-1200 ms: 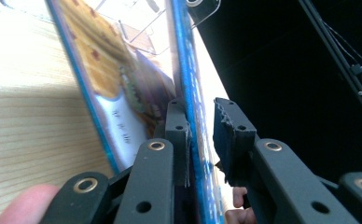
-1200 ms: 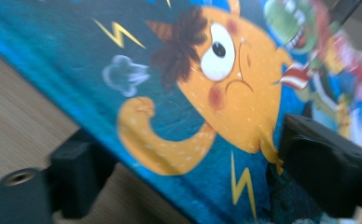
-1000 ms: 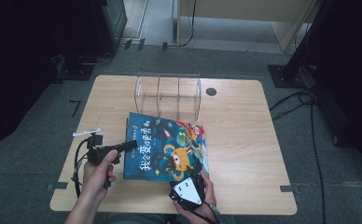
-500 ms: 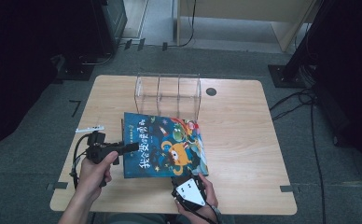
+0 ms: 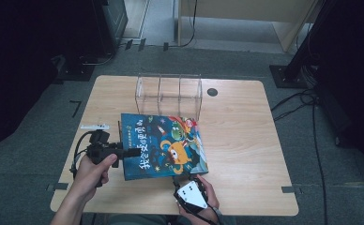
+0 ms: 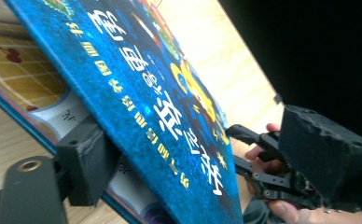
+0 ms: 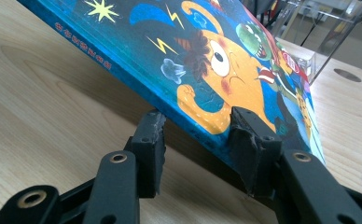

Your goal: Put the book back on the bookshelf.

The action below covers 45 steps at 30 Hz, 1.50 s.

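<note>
Wooden table (image 5: 246,140) bore a clear rack (image 5: 169,95) at twelve o'clock behind the picture book (image 5: 163,145), which both the left gripper (image 5: 132,152) and right gripper (image 5: 182,180) clenched.

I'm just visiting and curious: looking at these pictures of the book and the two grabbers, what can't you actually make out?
- High view: the right gripper tips, hidden under its white plate and the book edge.
- Left gripper view: the book's near corners, cut off by the frame; one jaw is behind the lifted cover.
- Right gripper view: the clear rack, blurred and cut by the top edge.
- High view: the small white object on the table, too small to identify.
</note>
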### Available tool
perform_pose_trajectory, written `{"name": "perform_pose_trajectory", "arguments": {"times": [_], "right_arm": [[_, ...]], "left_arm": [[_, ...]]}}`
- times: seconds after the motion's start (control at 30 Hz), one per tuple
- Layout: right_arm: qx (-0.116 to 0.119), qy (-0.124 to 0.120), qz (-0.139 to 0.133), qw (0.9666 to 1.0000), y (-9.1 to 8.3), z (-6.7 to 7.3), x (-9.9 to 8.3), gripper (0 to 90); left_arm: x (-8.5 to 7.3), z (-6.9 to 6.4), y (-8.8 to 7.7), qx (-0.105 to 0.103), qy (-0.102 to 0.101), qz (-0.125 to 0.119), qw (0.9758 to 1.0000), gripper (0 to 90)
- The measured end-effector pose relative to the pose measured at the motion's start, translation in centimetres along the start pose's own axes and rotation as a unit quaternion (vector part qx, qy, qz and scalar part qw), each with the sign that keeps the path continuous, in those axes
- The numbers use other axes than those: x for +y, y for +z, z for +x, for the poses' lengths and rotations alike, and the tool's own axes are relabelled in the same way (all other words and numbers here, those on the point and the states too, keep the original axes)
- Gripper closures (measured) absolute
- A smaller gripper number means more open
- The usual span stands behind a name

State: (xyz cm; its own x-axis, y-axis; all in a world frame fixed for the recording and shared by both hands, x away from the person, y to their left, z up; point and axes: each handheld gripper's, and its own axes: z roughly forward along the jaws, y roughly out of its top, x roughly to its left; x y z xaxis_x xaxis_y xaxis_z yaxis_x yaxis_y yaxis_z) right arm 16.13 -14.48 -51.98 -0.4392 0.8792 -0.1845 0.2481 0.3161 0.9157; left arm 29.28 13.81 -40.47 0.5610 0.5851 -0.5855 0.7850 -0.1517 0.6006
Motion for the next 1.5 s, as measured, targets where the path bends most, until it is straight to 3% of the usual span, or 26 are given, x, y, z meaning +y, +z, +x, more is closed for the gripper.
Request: {"name": "perform_pose_trajectory", "arguments": {"times": [0.1,0.2,0.27,0.33,0.57,0.73,0.9,0.93,1.0,1.1,1.13,1.17,1.2,1.27,1.3,1.37,1.4,1.43,1.47,1.5], "right_arm": [[0.000,-0.002,0.000,1.0000,0.0,0.0,0.0,56.5],[0.000,0.003,-0.003,1.0000,0.1,-0.1,0.0,55.2],[0.002,0.016,0.003,0.9999,0.3,-0.3,0.1,47.2],[0.019,0.036,-0.001,0.9992,0.6,-0.7,0.2,38.0],[0.000,0.005,0.013,0.9999,1.5,0.3,0.7,27.0],[-0.002,0.001,0.023,0.9997,2.0,0.7,0.9,20.8],[-0.007,0.006,0.020,0.9998,2.1,0.9,1.1,17.6],[-0.008,0.006,0.022,0.9997,2.2,1.1,1.1,15.4],[-0.008,0.008,0.023,0.9997,2.3,1.2,1.2,14.9],[-0.001,0.022,0.026,0.9994,2.3,0.9,1.2,14.2],[-0.003,0.020,0.029,0.9994,2.3,0.9,1.2,14.2],[-0.004,0.018,0.027,0.9995,2.2,1.0,1.2,14.2],[-0.004,0.018,0.027,0.9995,2.2,1.0,1.2,14.2],[-0.005,0.012,0.023,0.9997,2.1,1.1,1.1,14.2],[-0.008,0.010,0.022,0.9997,2.1,1.2,1.1,14.2],[-0.006,0.016,0.020,0.9997,2.1,1.1,1.1,14.3],[0.000,0.032,0.022,0.9992,2.1,0.7,1.1,13.8],[-0.002,0.030,0.023,0.9993,2.1,0.8,1.1,13.8],[-0.003,0.021,0.025,0.9995,2.1,0.9,1.1,13.8],[-0.008,0.010,0.028,0.9995,2.2,1.2,1.1,13.8]], "left_arm": [[0.1,-0.2,0.0,0.008,0.009,0.005,0.9999,13.7],[0.0,0.2,-0.5,-0.001,-0.005,-0.006,1.0000,22.1],[-0.1,0.4,-0.5,-0.002,-0.011,-0.004,0.9999,23.4],[-0.3,0.6,-0.2,-0.010,-0.013,0.003,0.9999,26.0],[-0.8,0.8,0.4,-0.007,-0.008,0.004,0.9999,32.9],[-0.9,0.4,0.2,-0.009,0.004,0.002,1.0000,35.9],[-1.0,0.2,0.6,0.010,0.010,0.018,0.9997,36.3],[-1.1,0.1,1.1,0.022,0.019,0.042,0.9987,34.4],[-1.3,-0.1,1.6,0.049,0.038,0.064,0.9961,31.5],[-1.3,-0.1,1.8,0.051,0.038,0.071,0.9954,28.8],[-1.3,-0.1,1.9,0.058,0.042,0.076,0.9946,28.8],[-1.3,-0.4,2.2,0.079,0.050,0.094,0.9912,24.5],[-1.3,-0.4,2.2,0.079,0.050,0.094,0.9912,21.4],[-1.3,-0.7,2.6,0.118,0.065,0.132,0.9820,17.5],[-1.3,-0.7,2.6,0.118,0.065,0.132,0.9820,15.1],[-1.3,-1.1,2.6,0.156,0.085,0.151,0.9725,14.3],[-1.2,-1.1,1.8,0.139,0.087,0.132,0.9776,14.3],[-1.2,-1.1,1.8,0.139,0.087,0.132,0.9776,14.3],[-1.0,-0.7,0.9,0.108,0.067,0.102,0.9867,14.3],[-1.0,-0.5,0.8,0.117,0.063,0.095,0.9865,14.3]]}}
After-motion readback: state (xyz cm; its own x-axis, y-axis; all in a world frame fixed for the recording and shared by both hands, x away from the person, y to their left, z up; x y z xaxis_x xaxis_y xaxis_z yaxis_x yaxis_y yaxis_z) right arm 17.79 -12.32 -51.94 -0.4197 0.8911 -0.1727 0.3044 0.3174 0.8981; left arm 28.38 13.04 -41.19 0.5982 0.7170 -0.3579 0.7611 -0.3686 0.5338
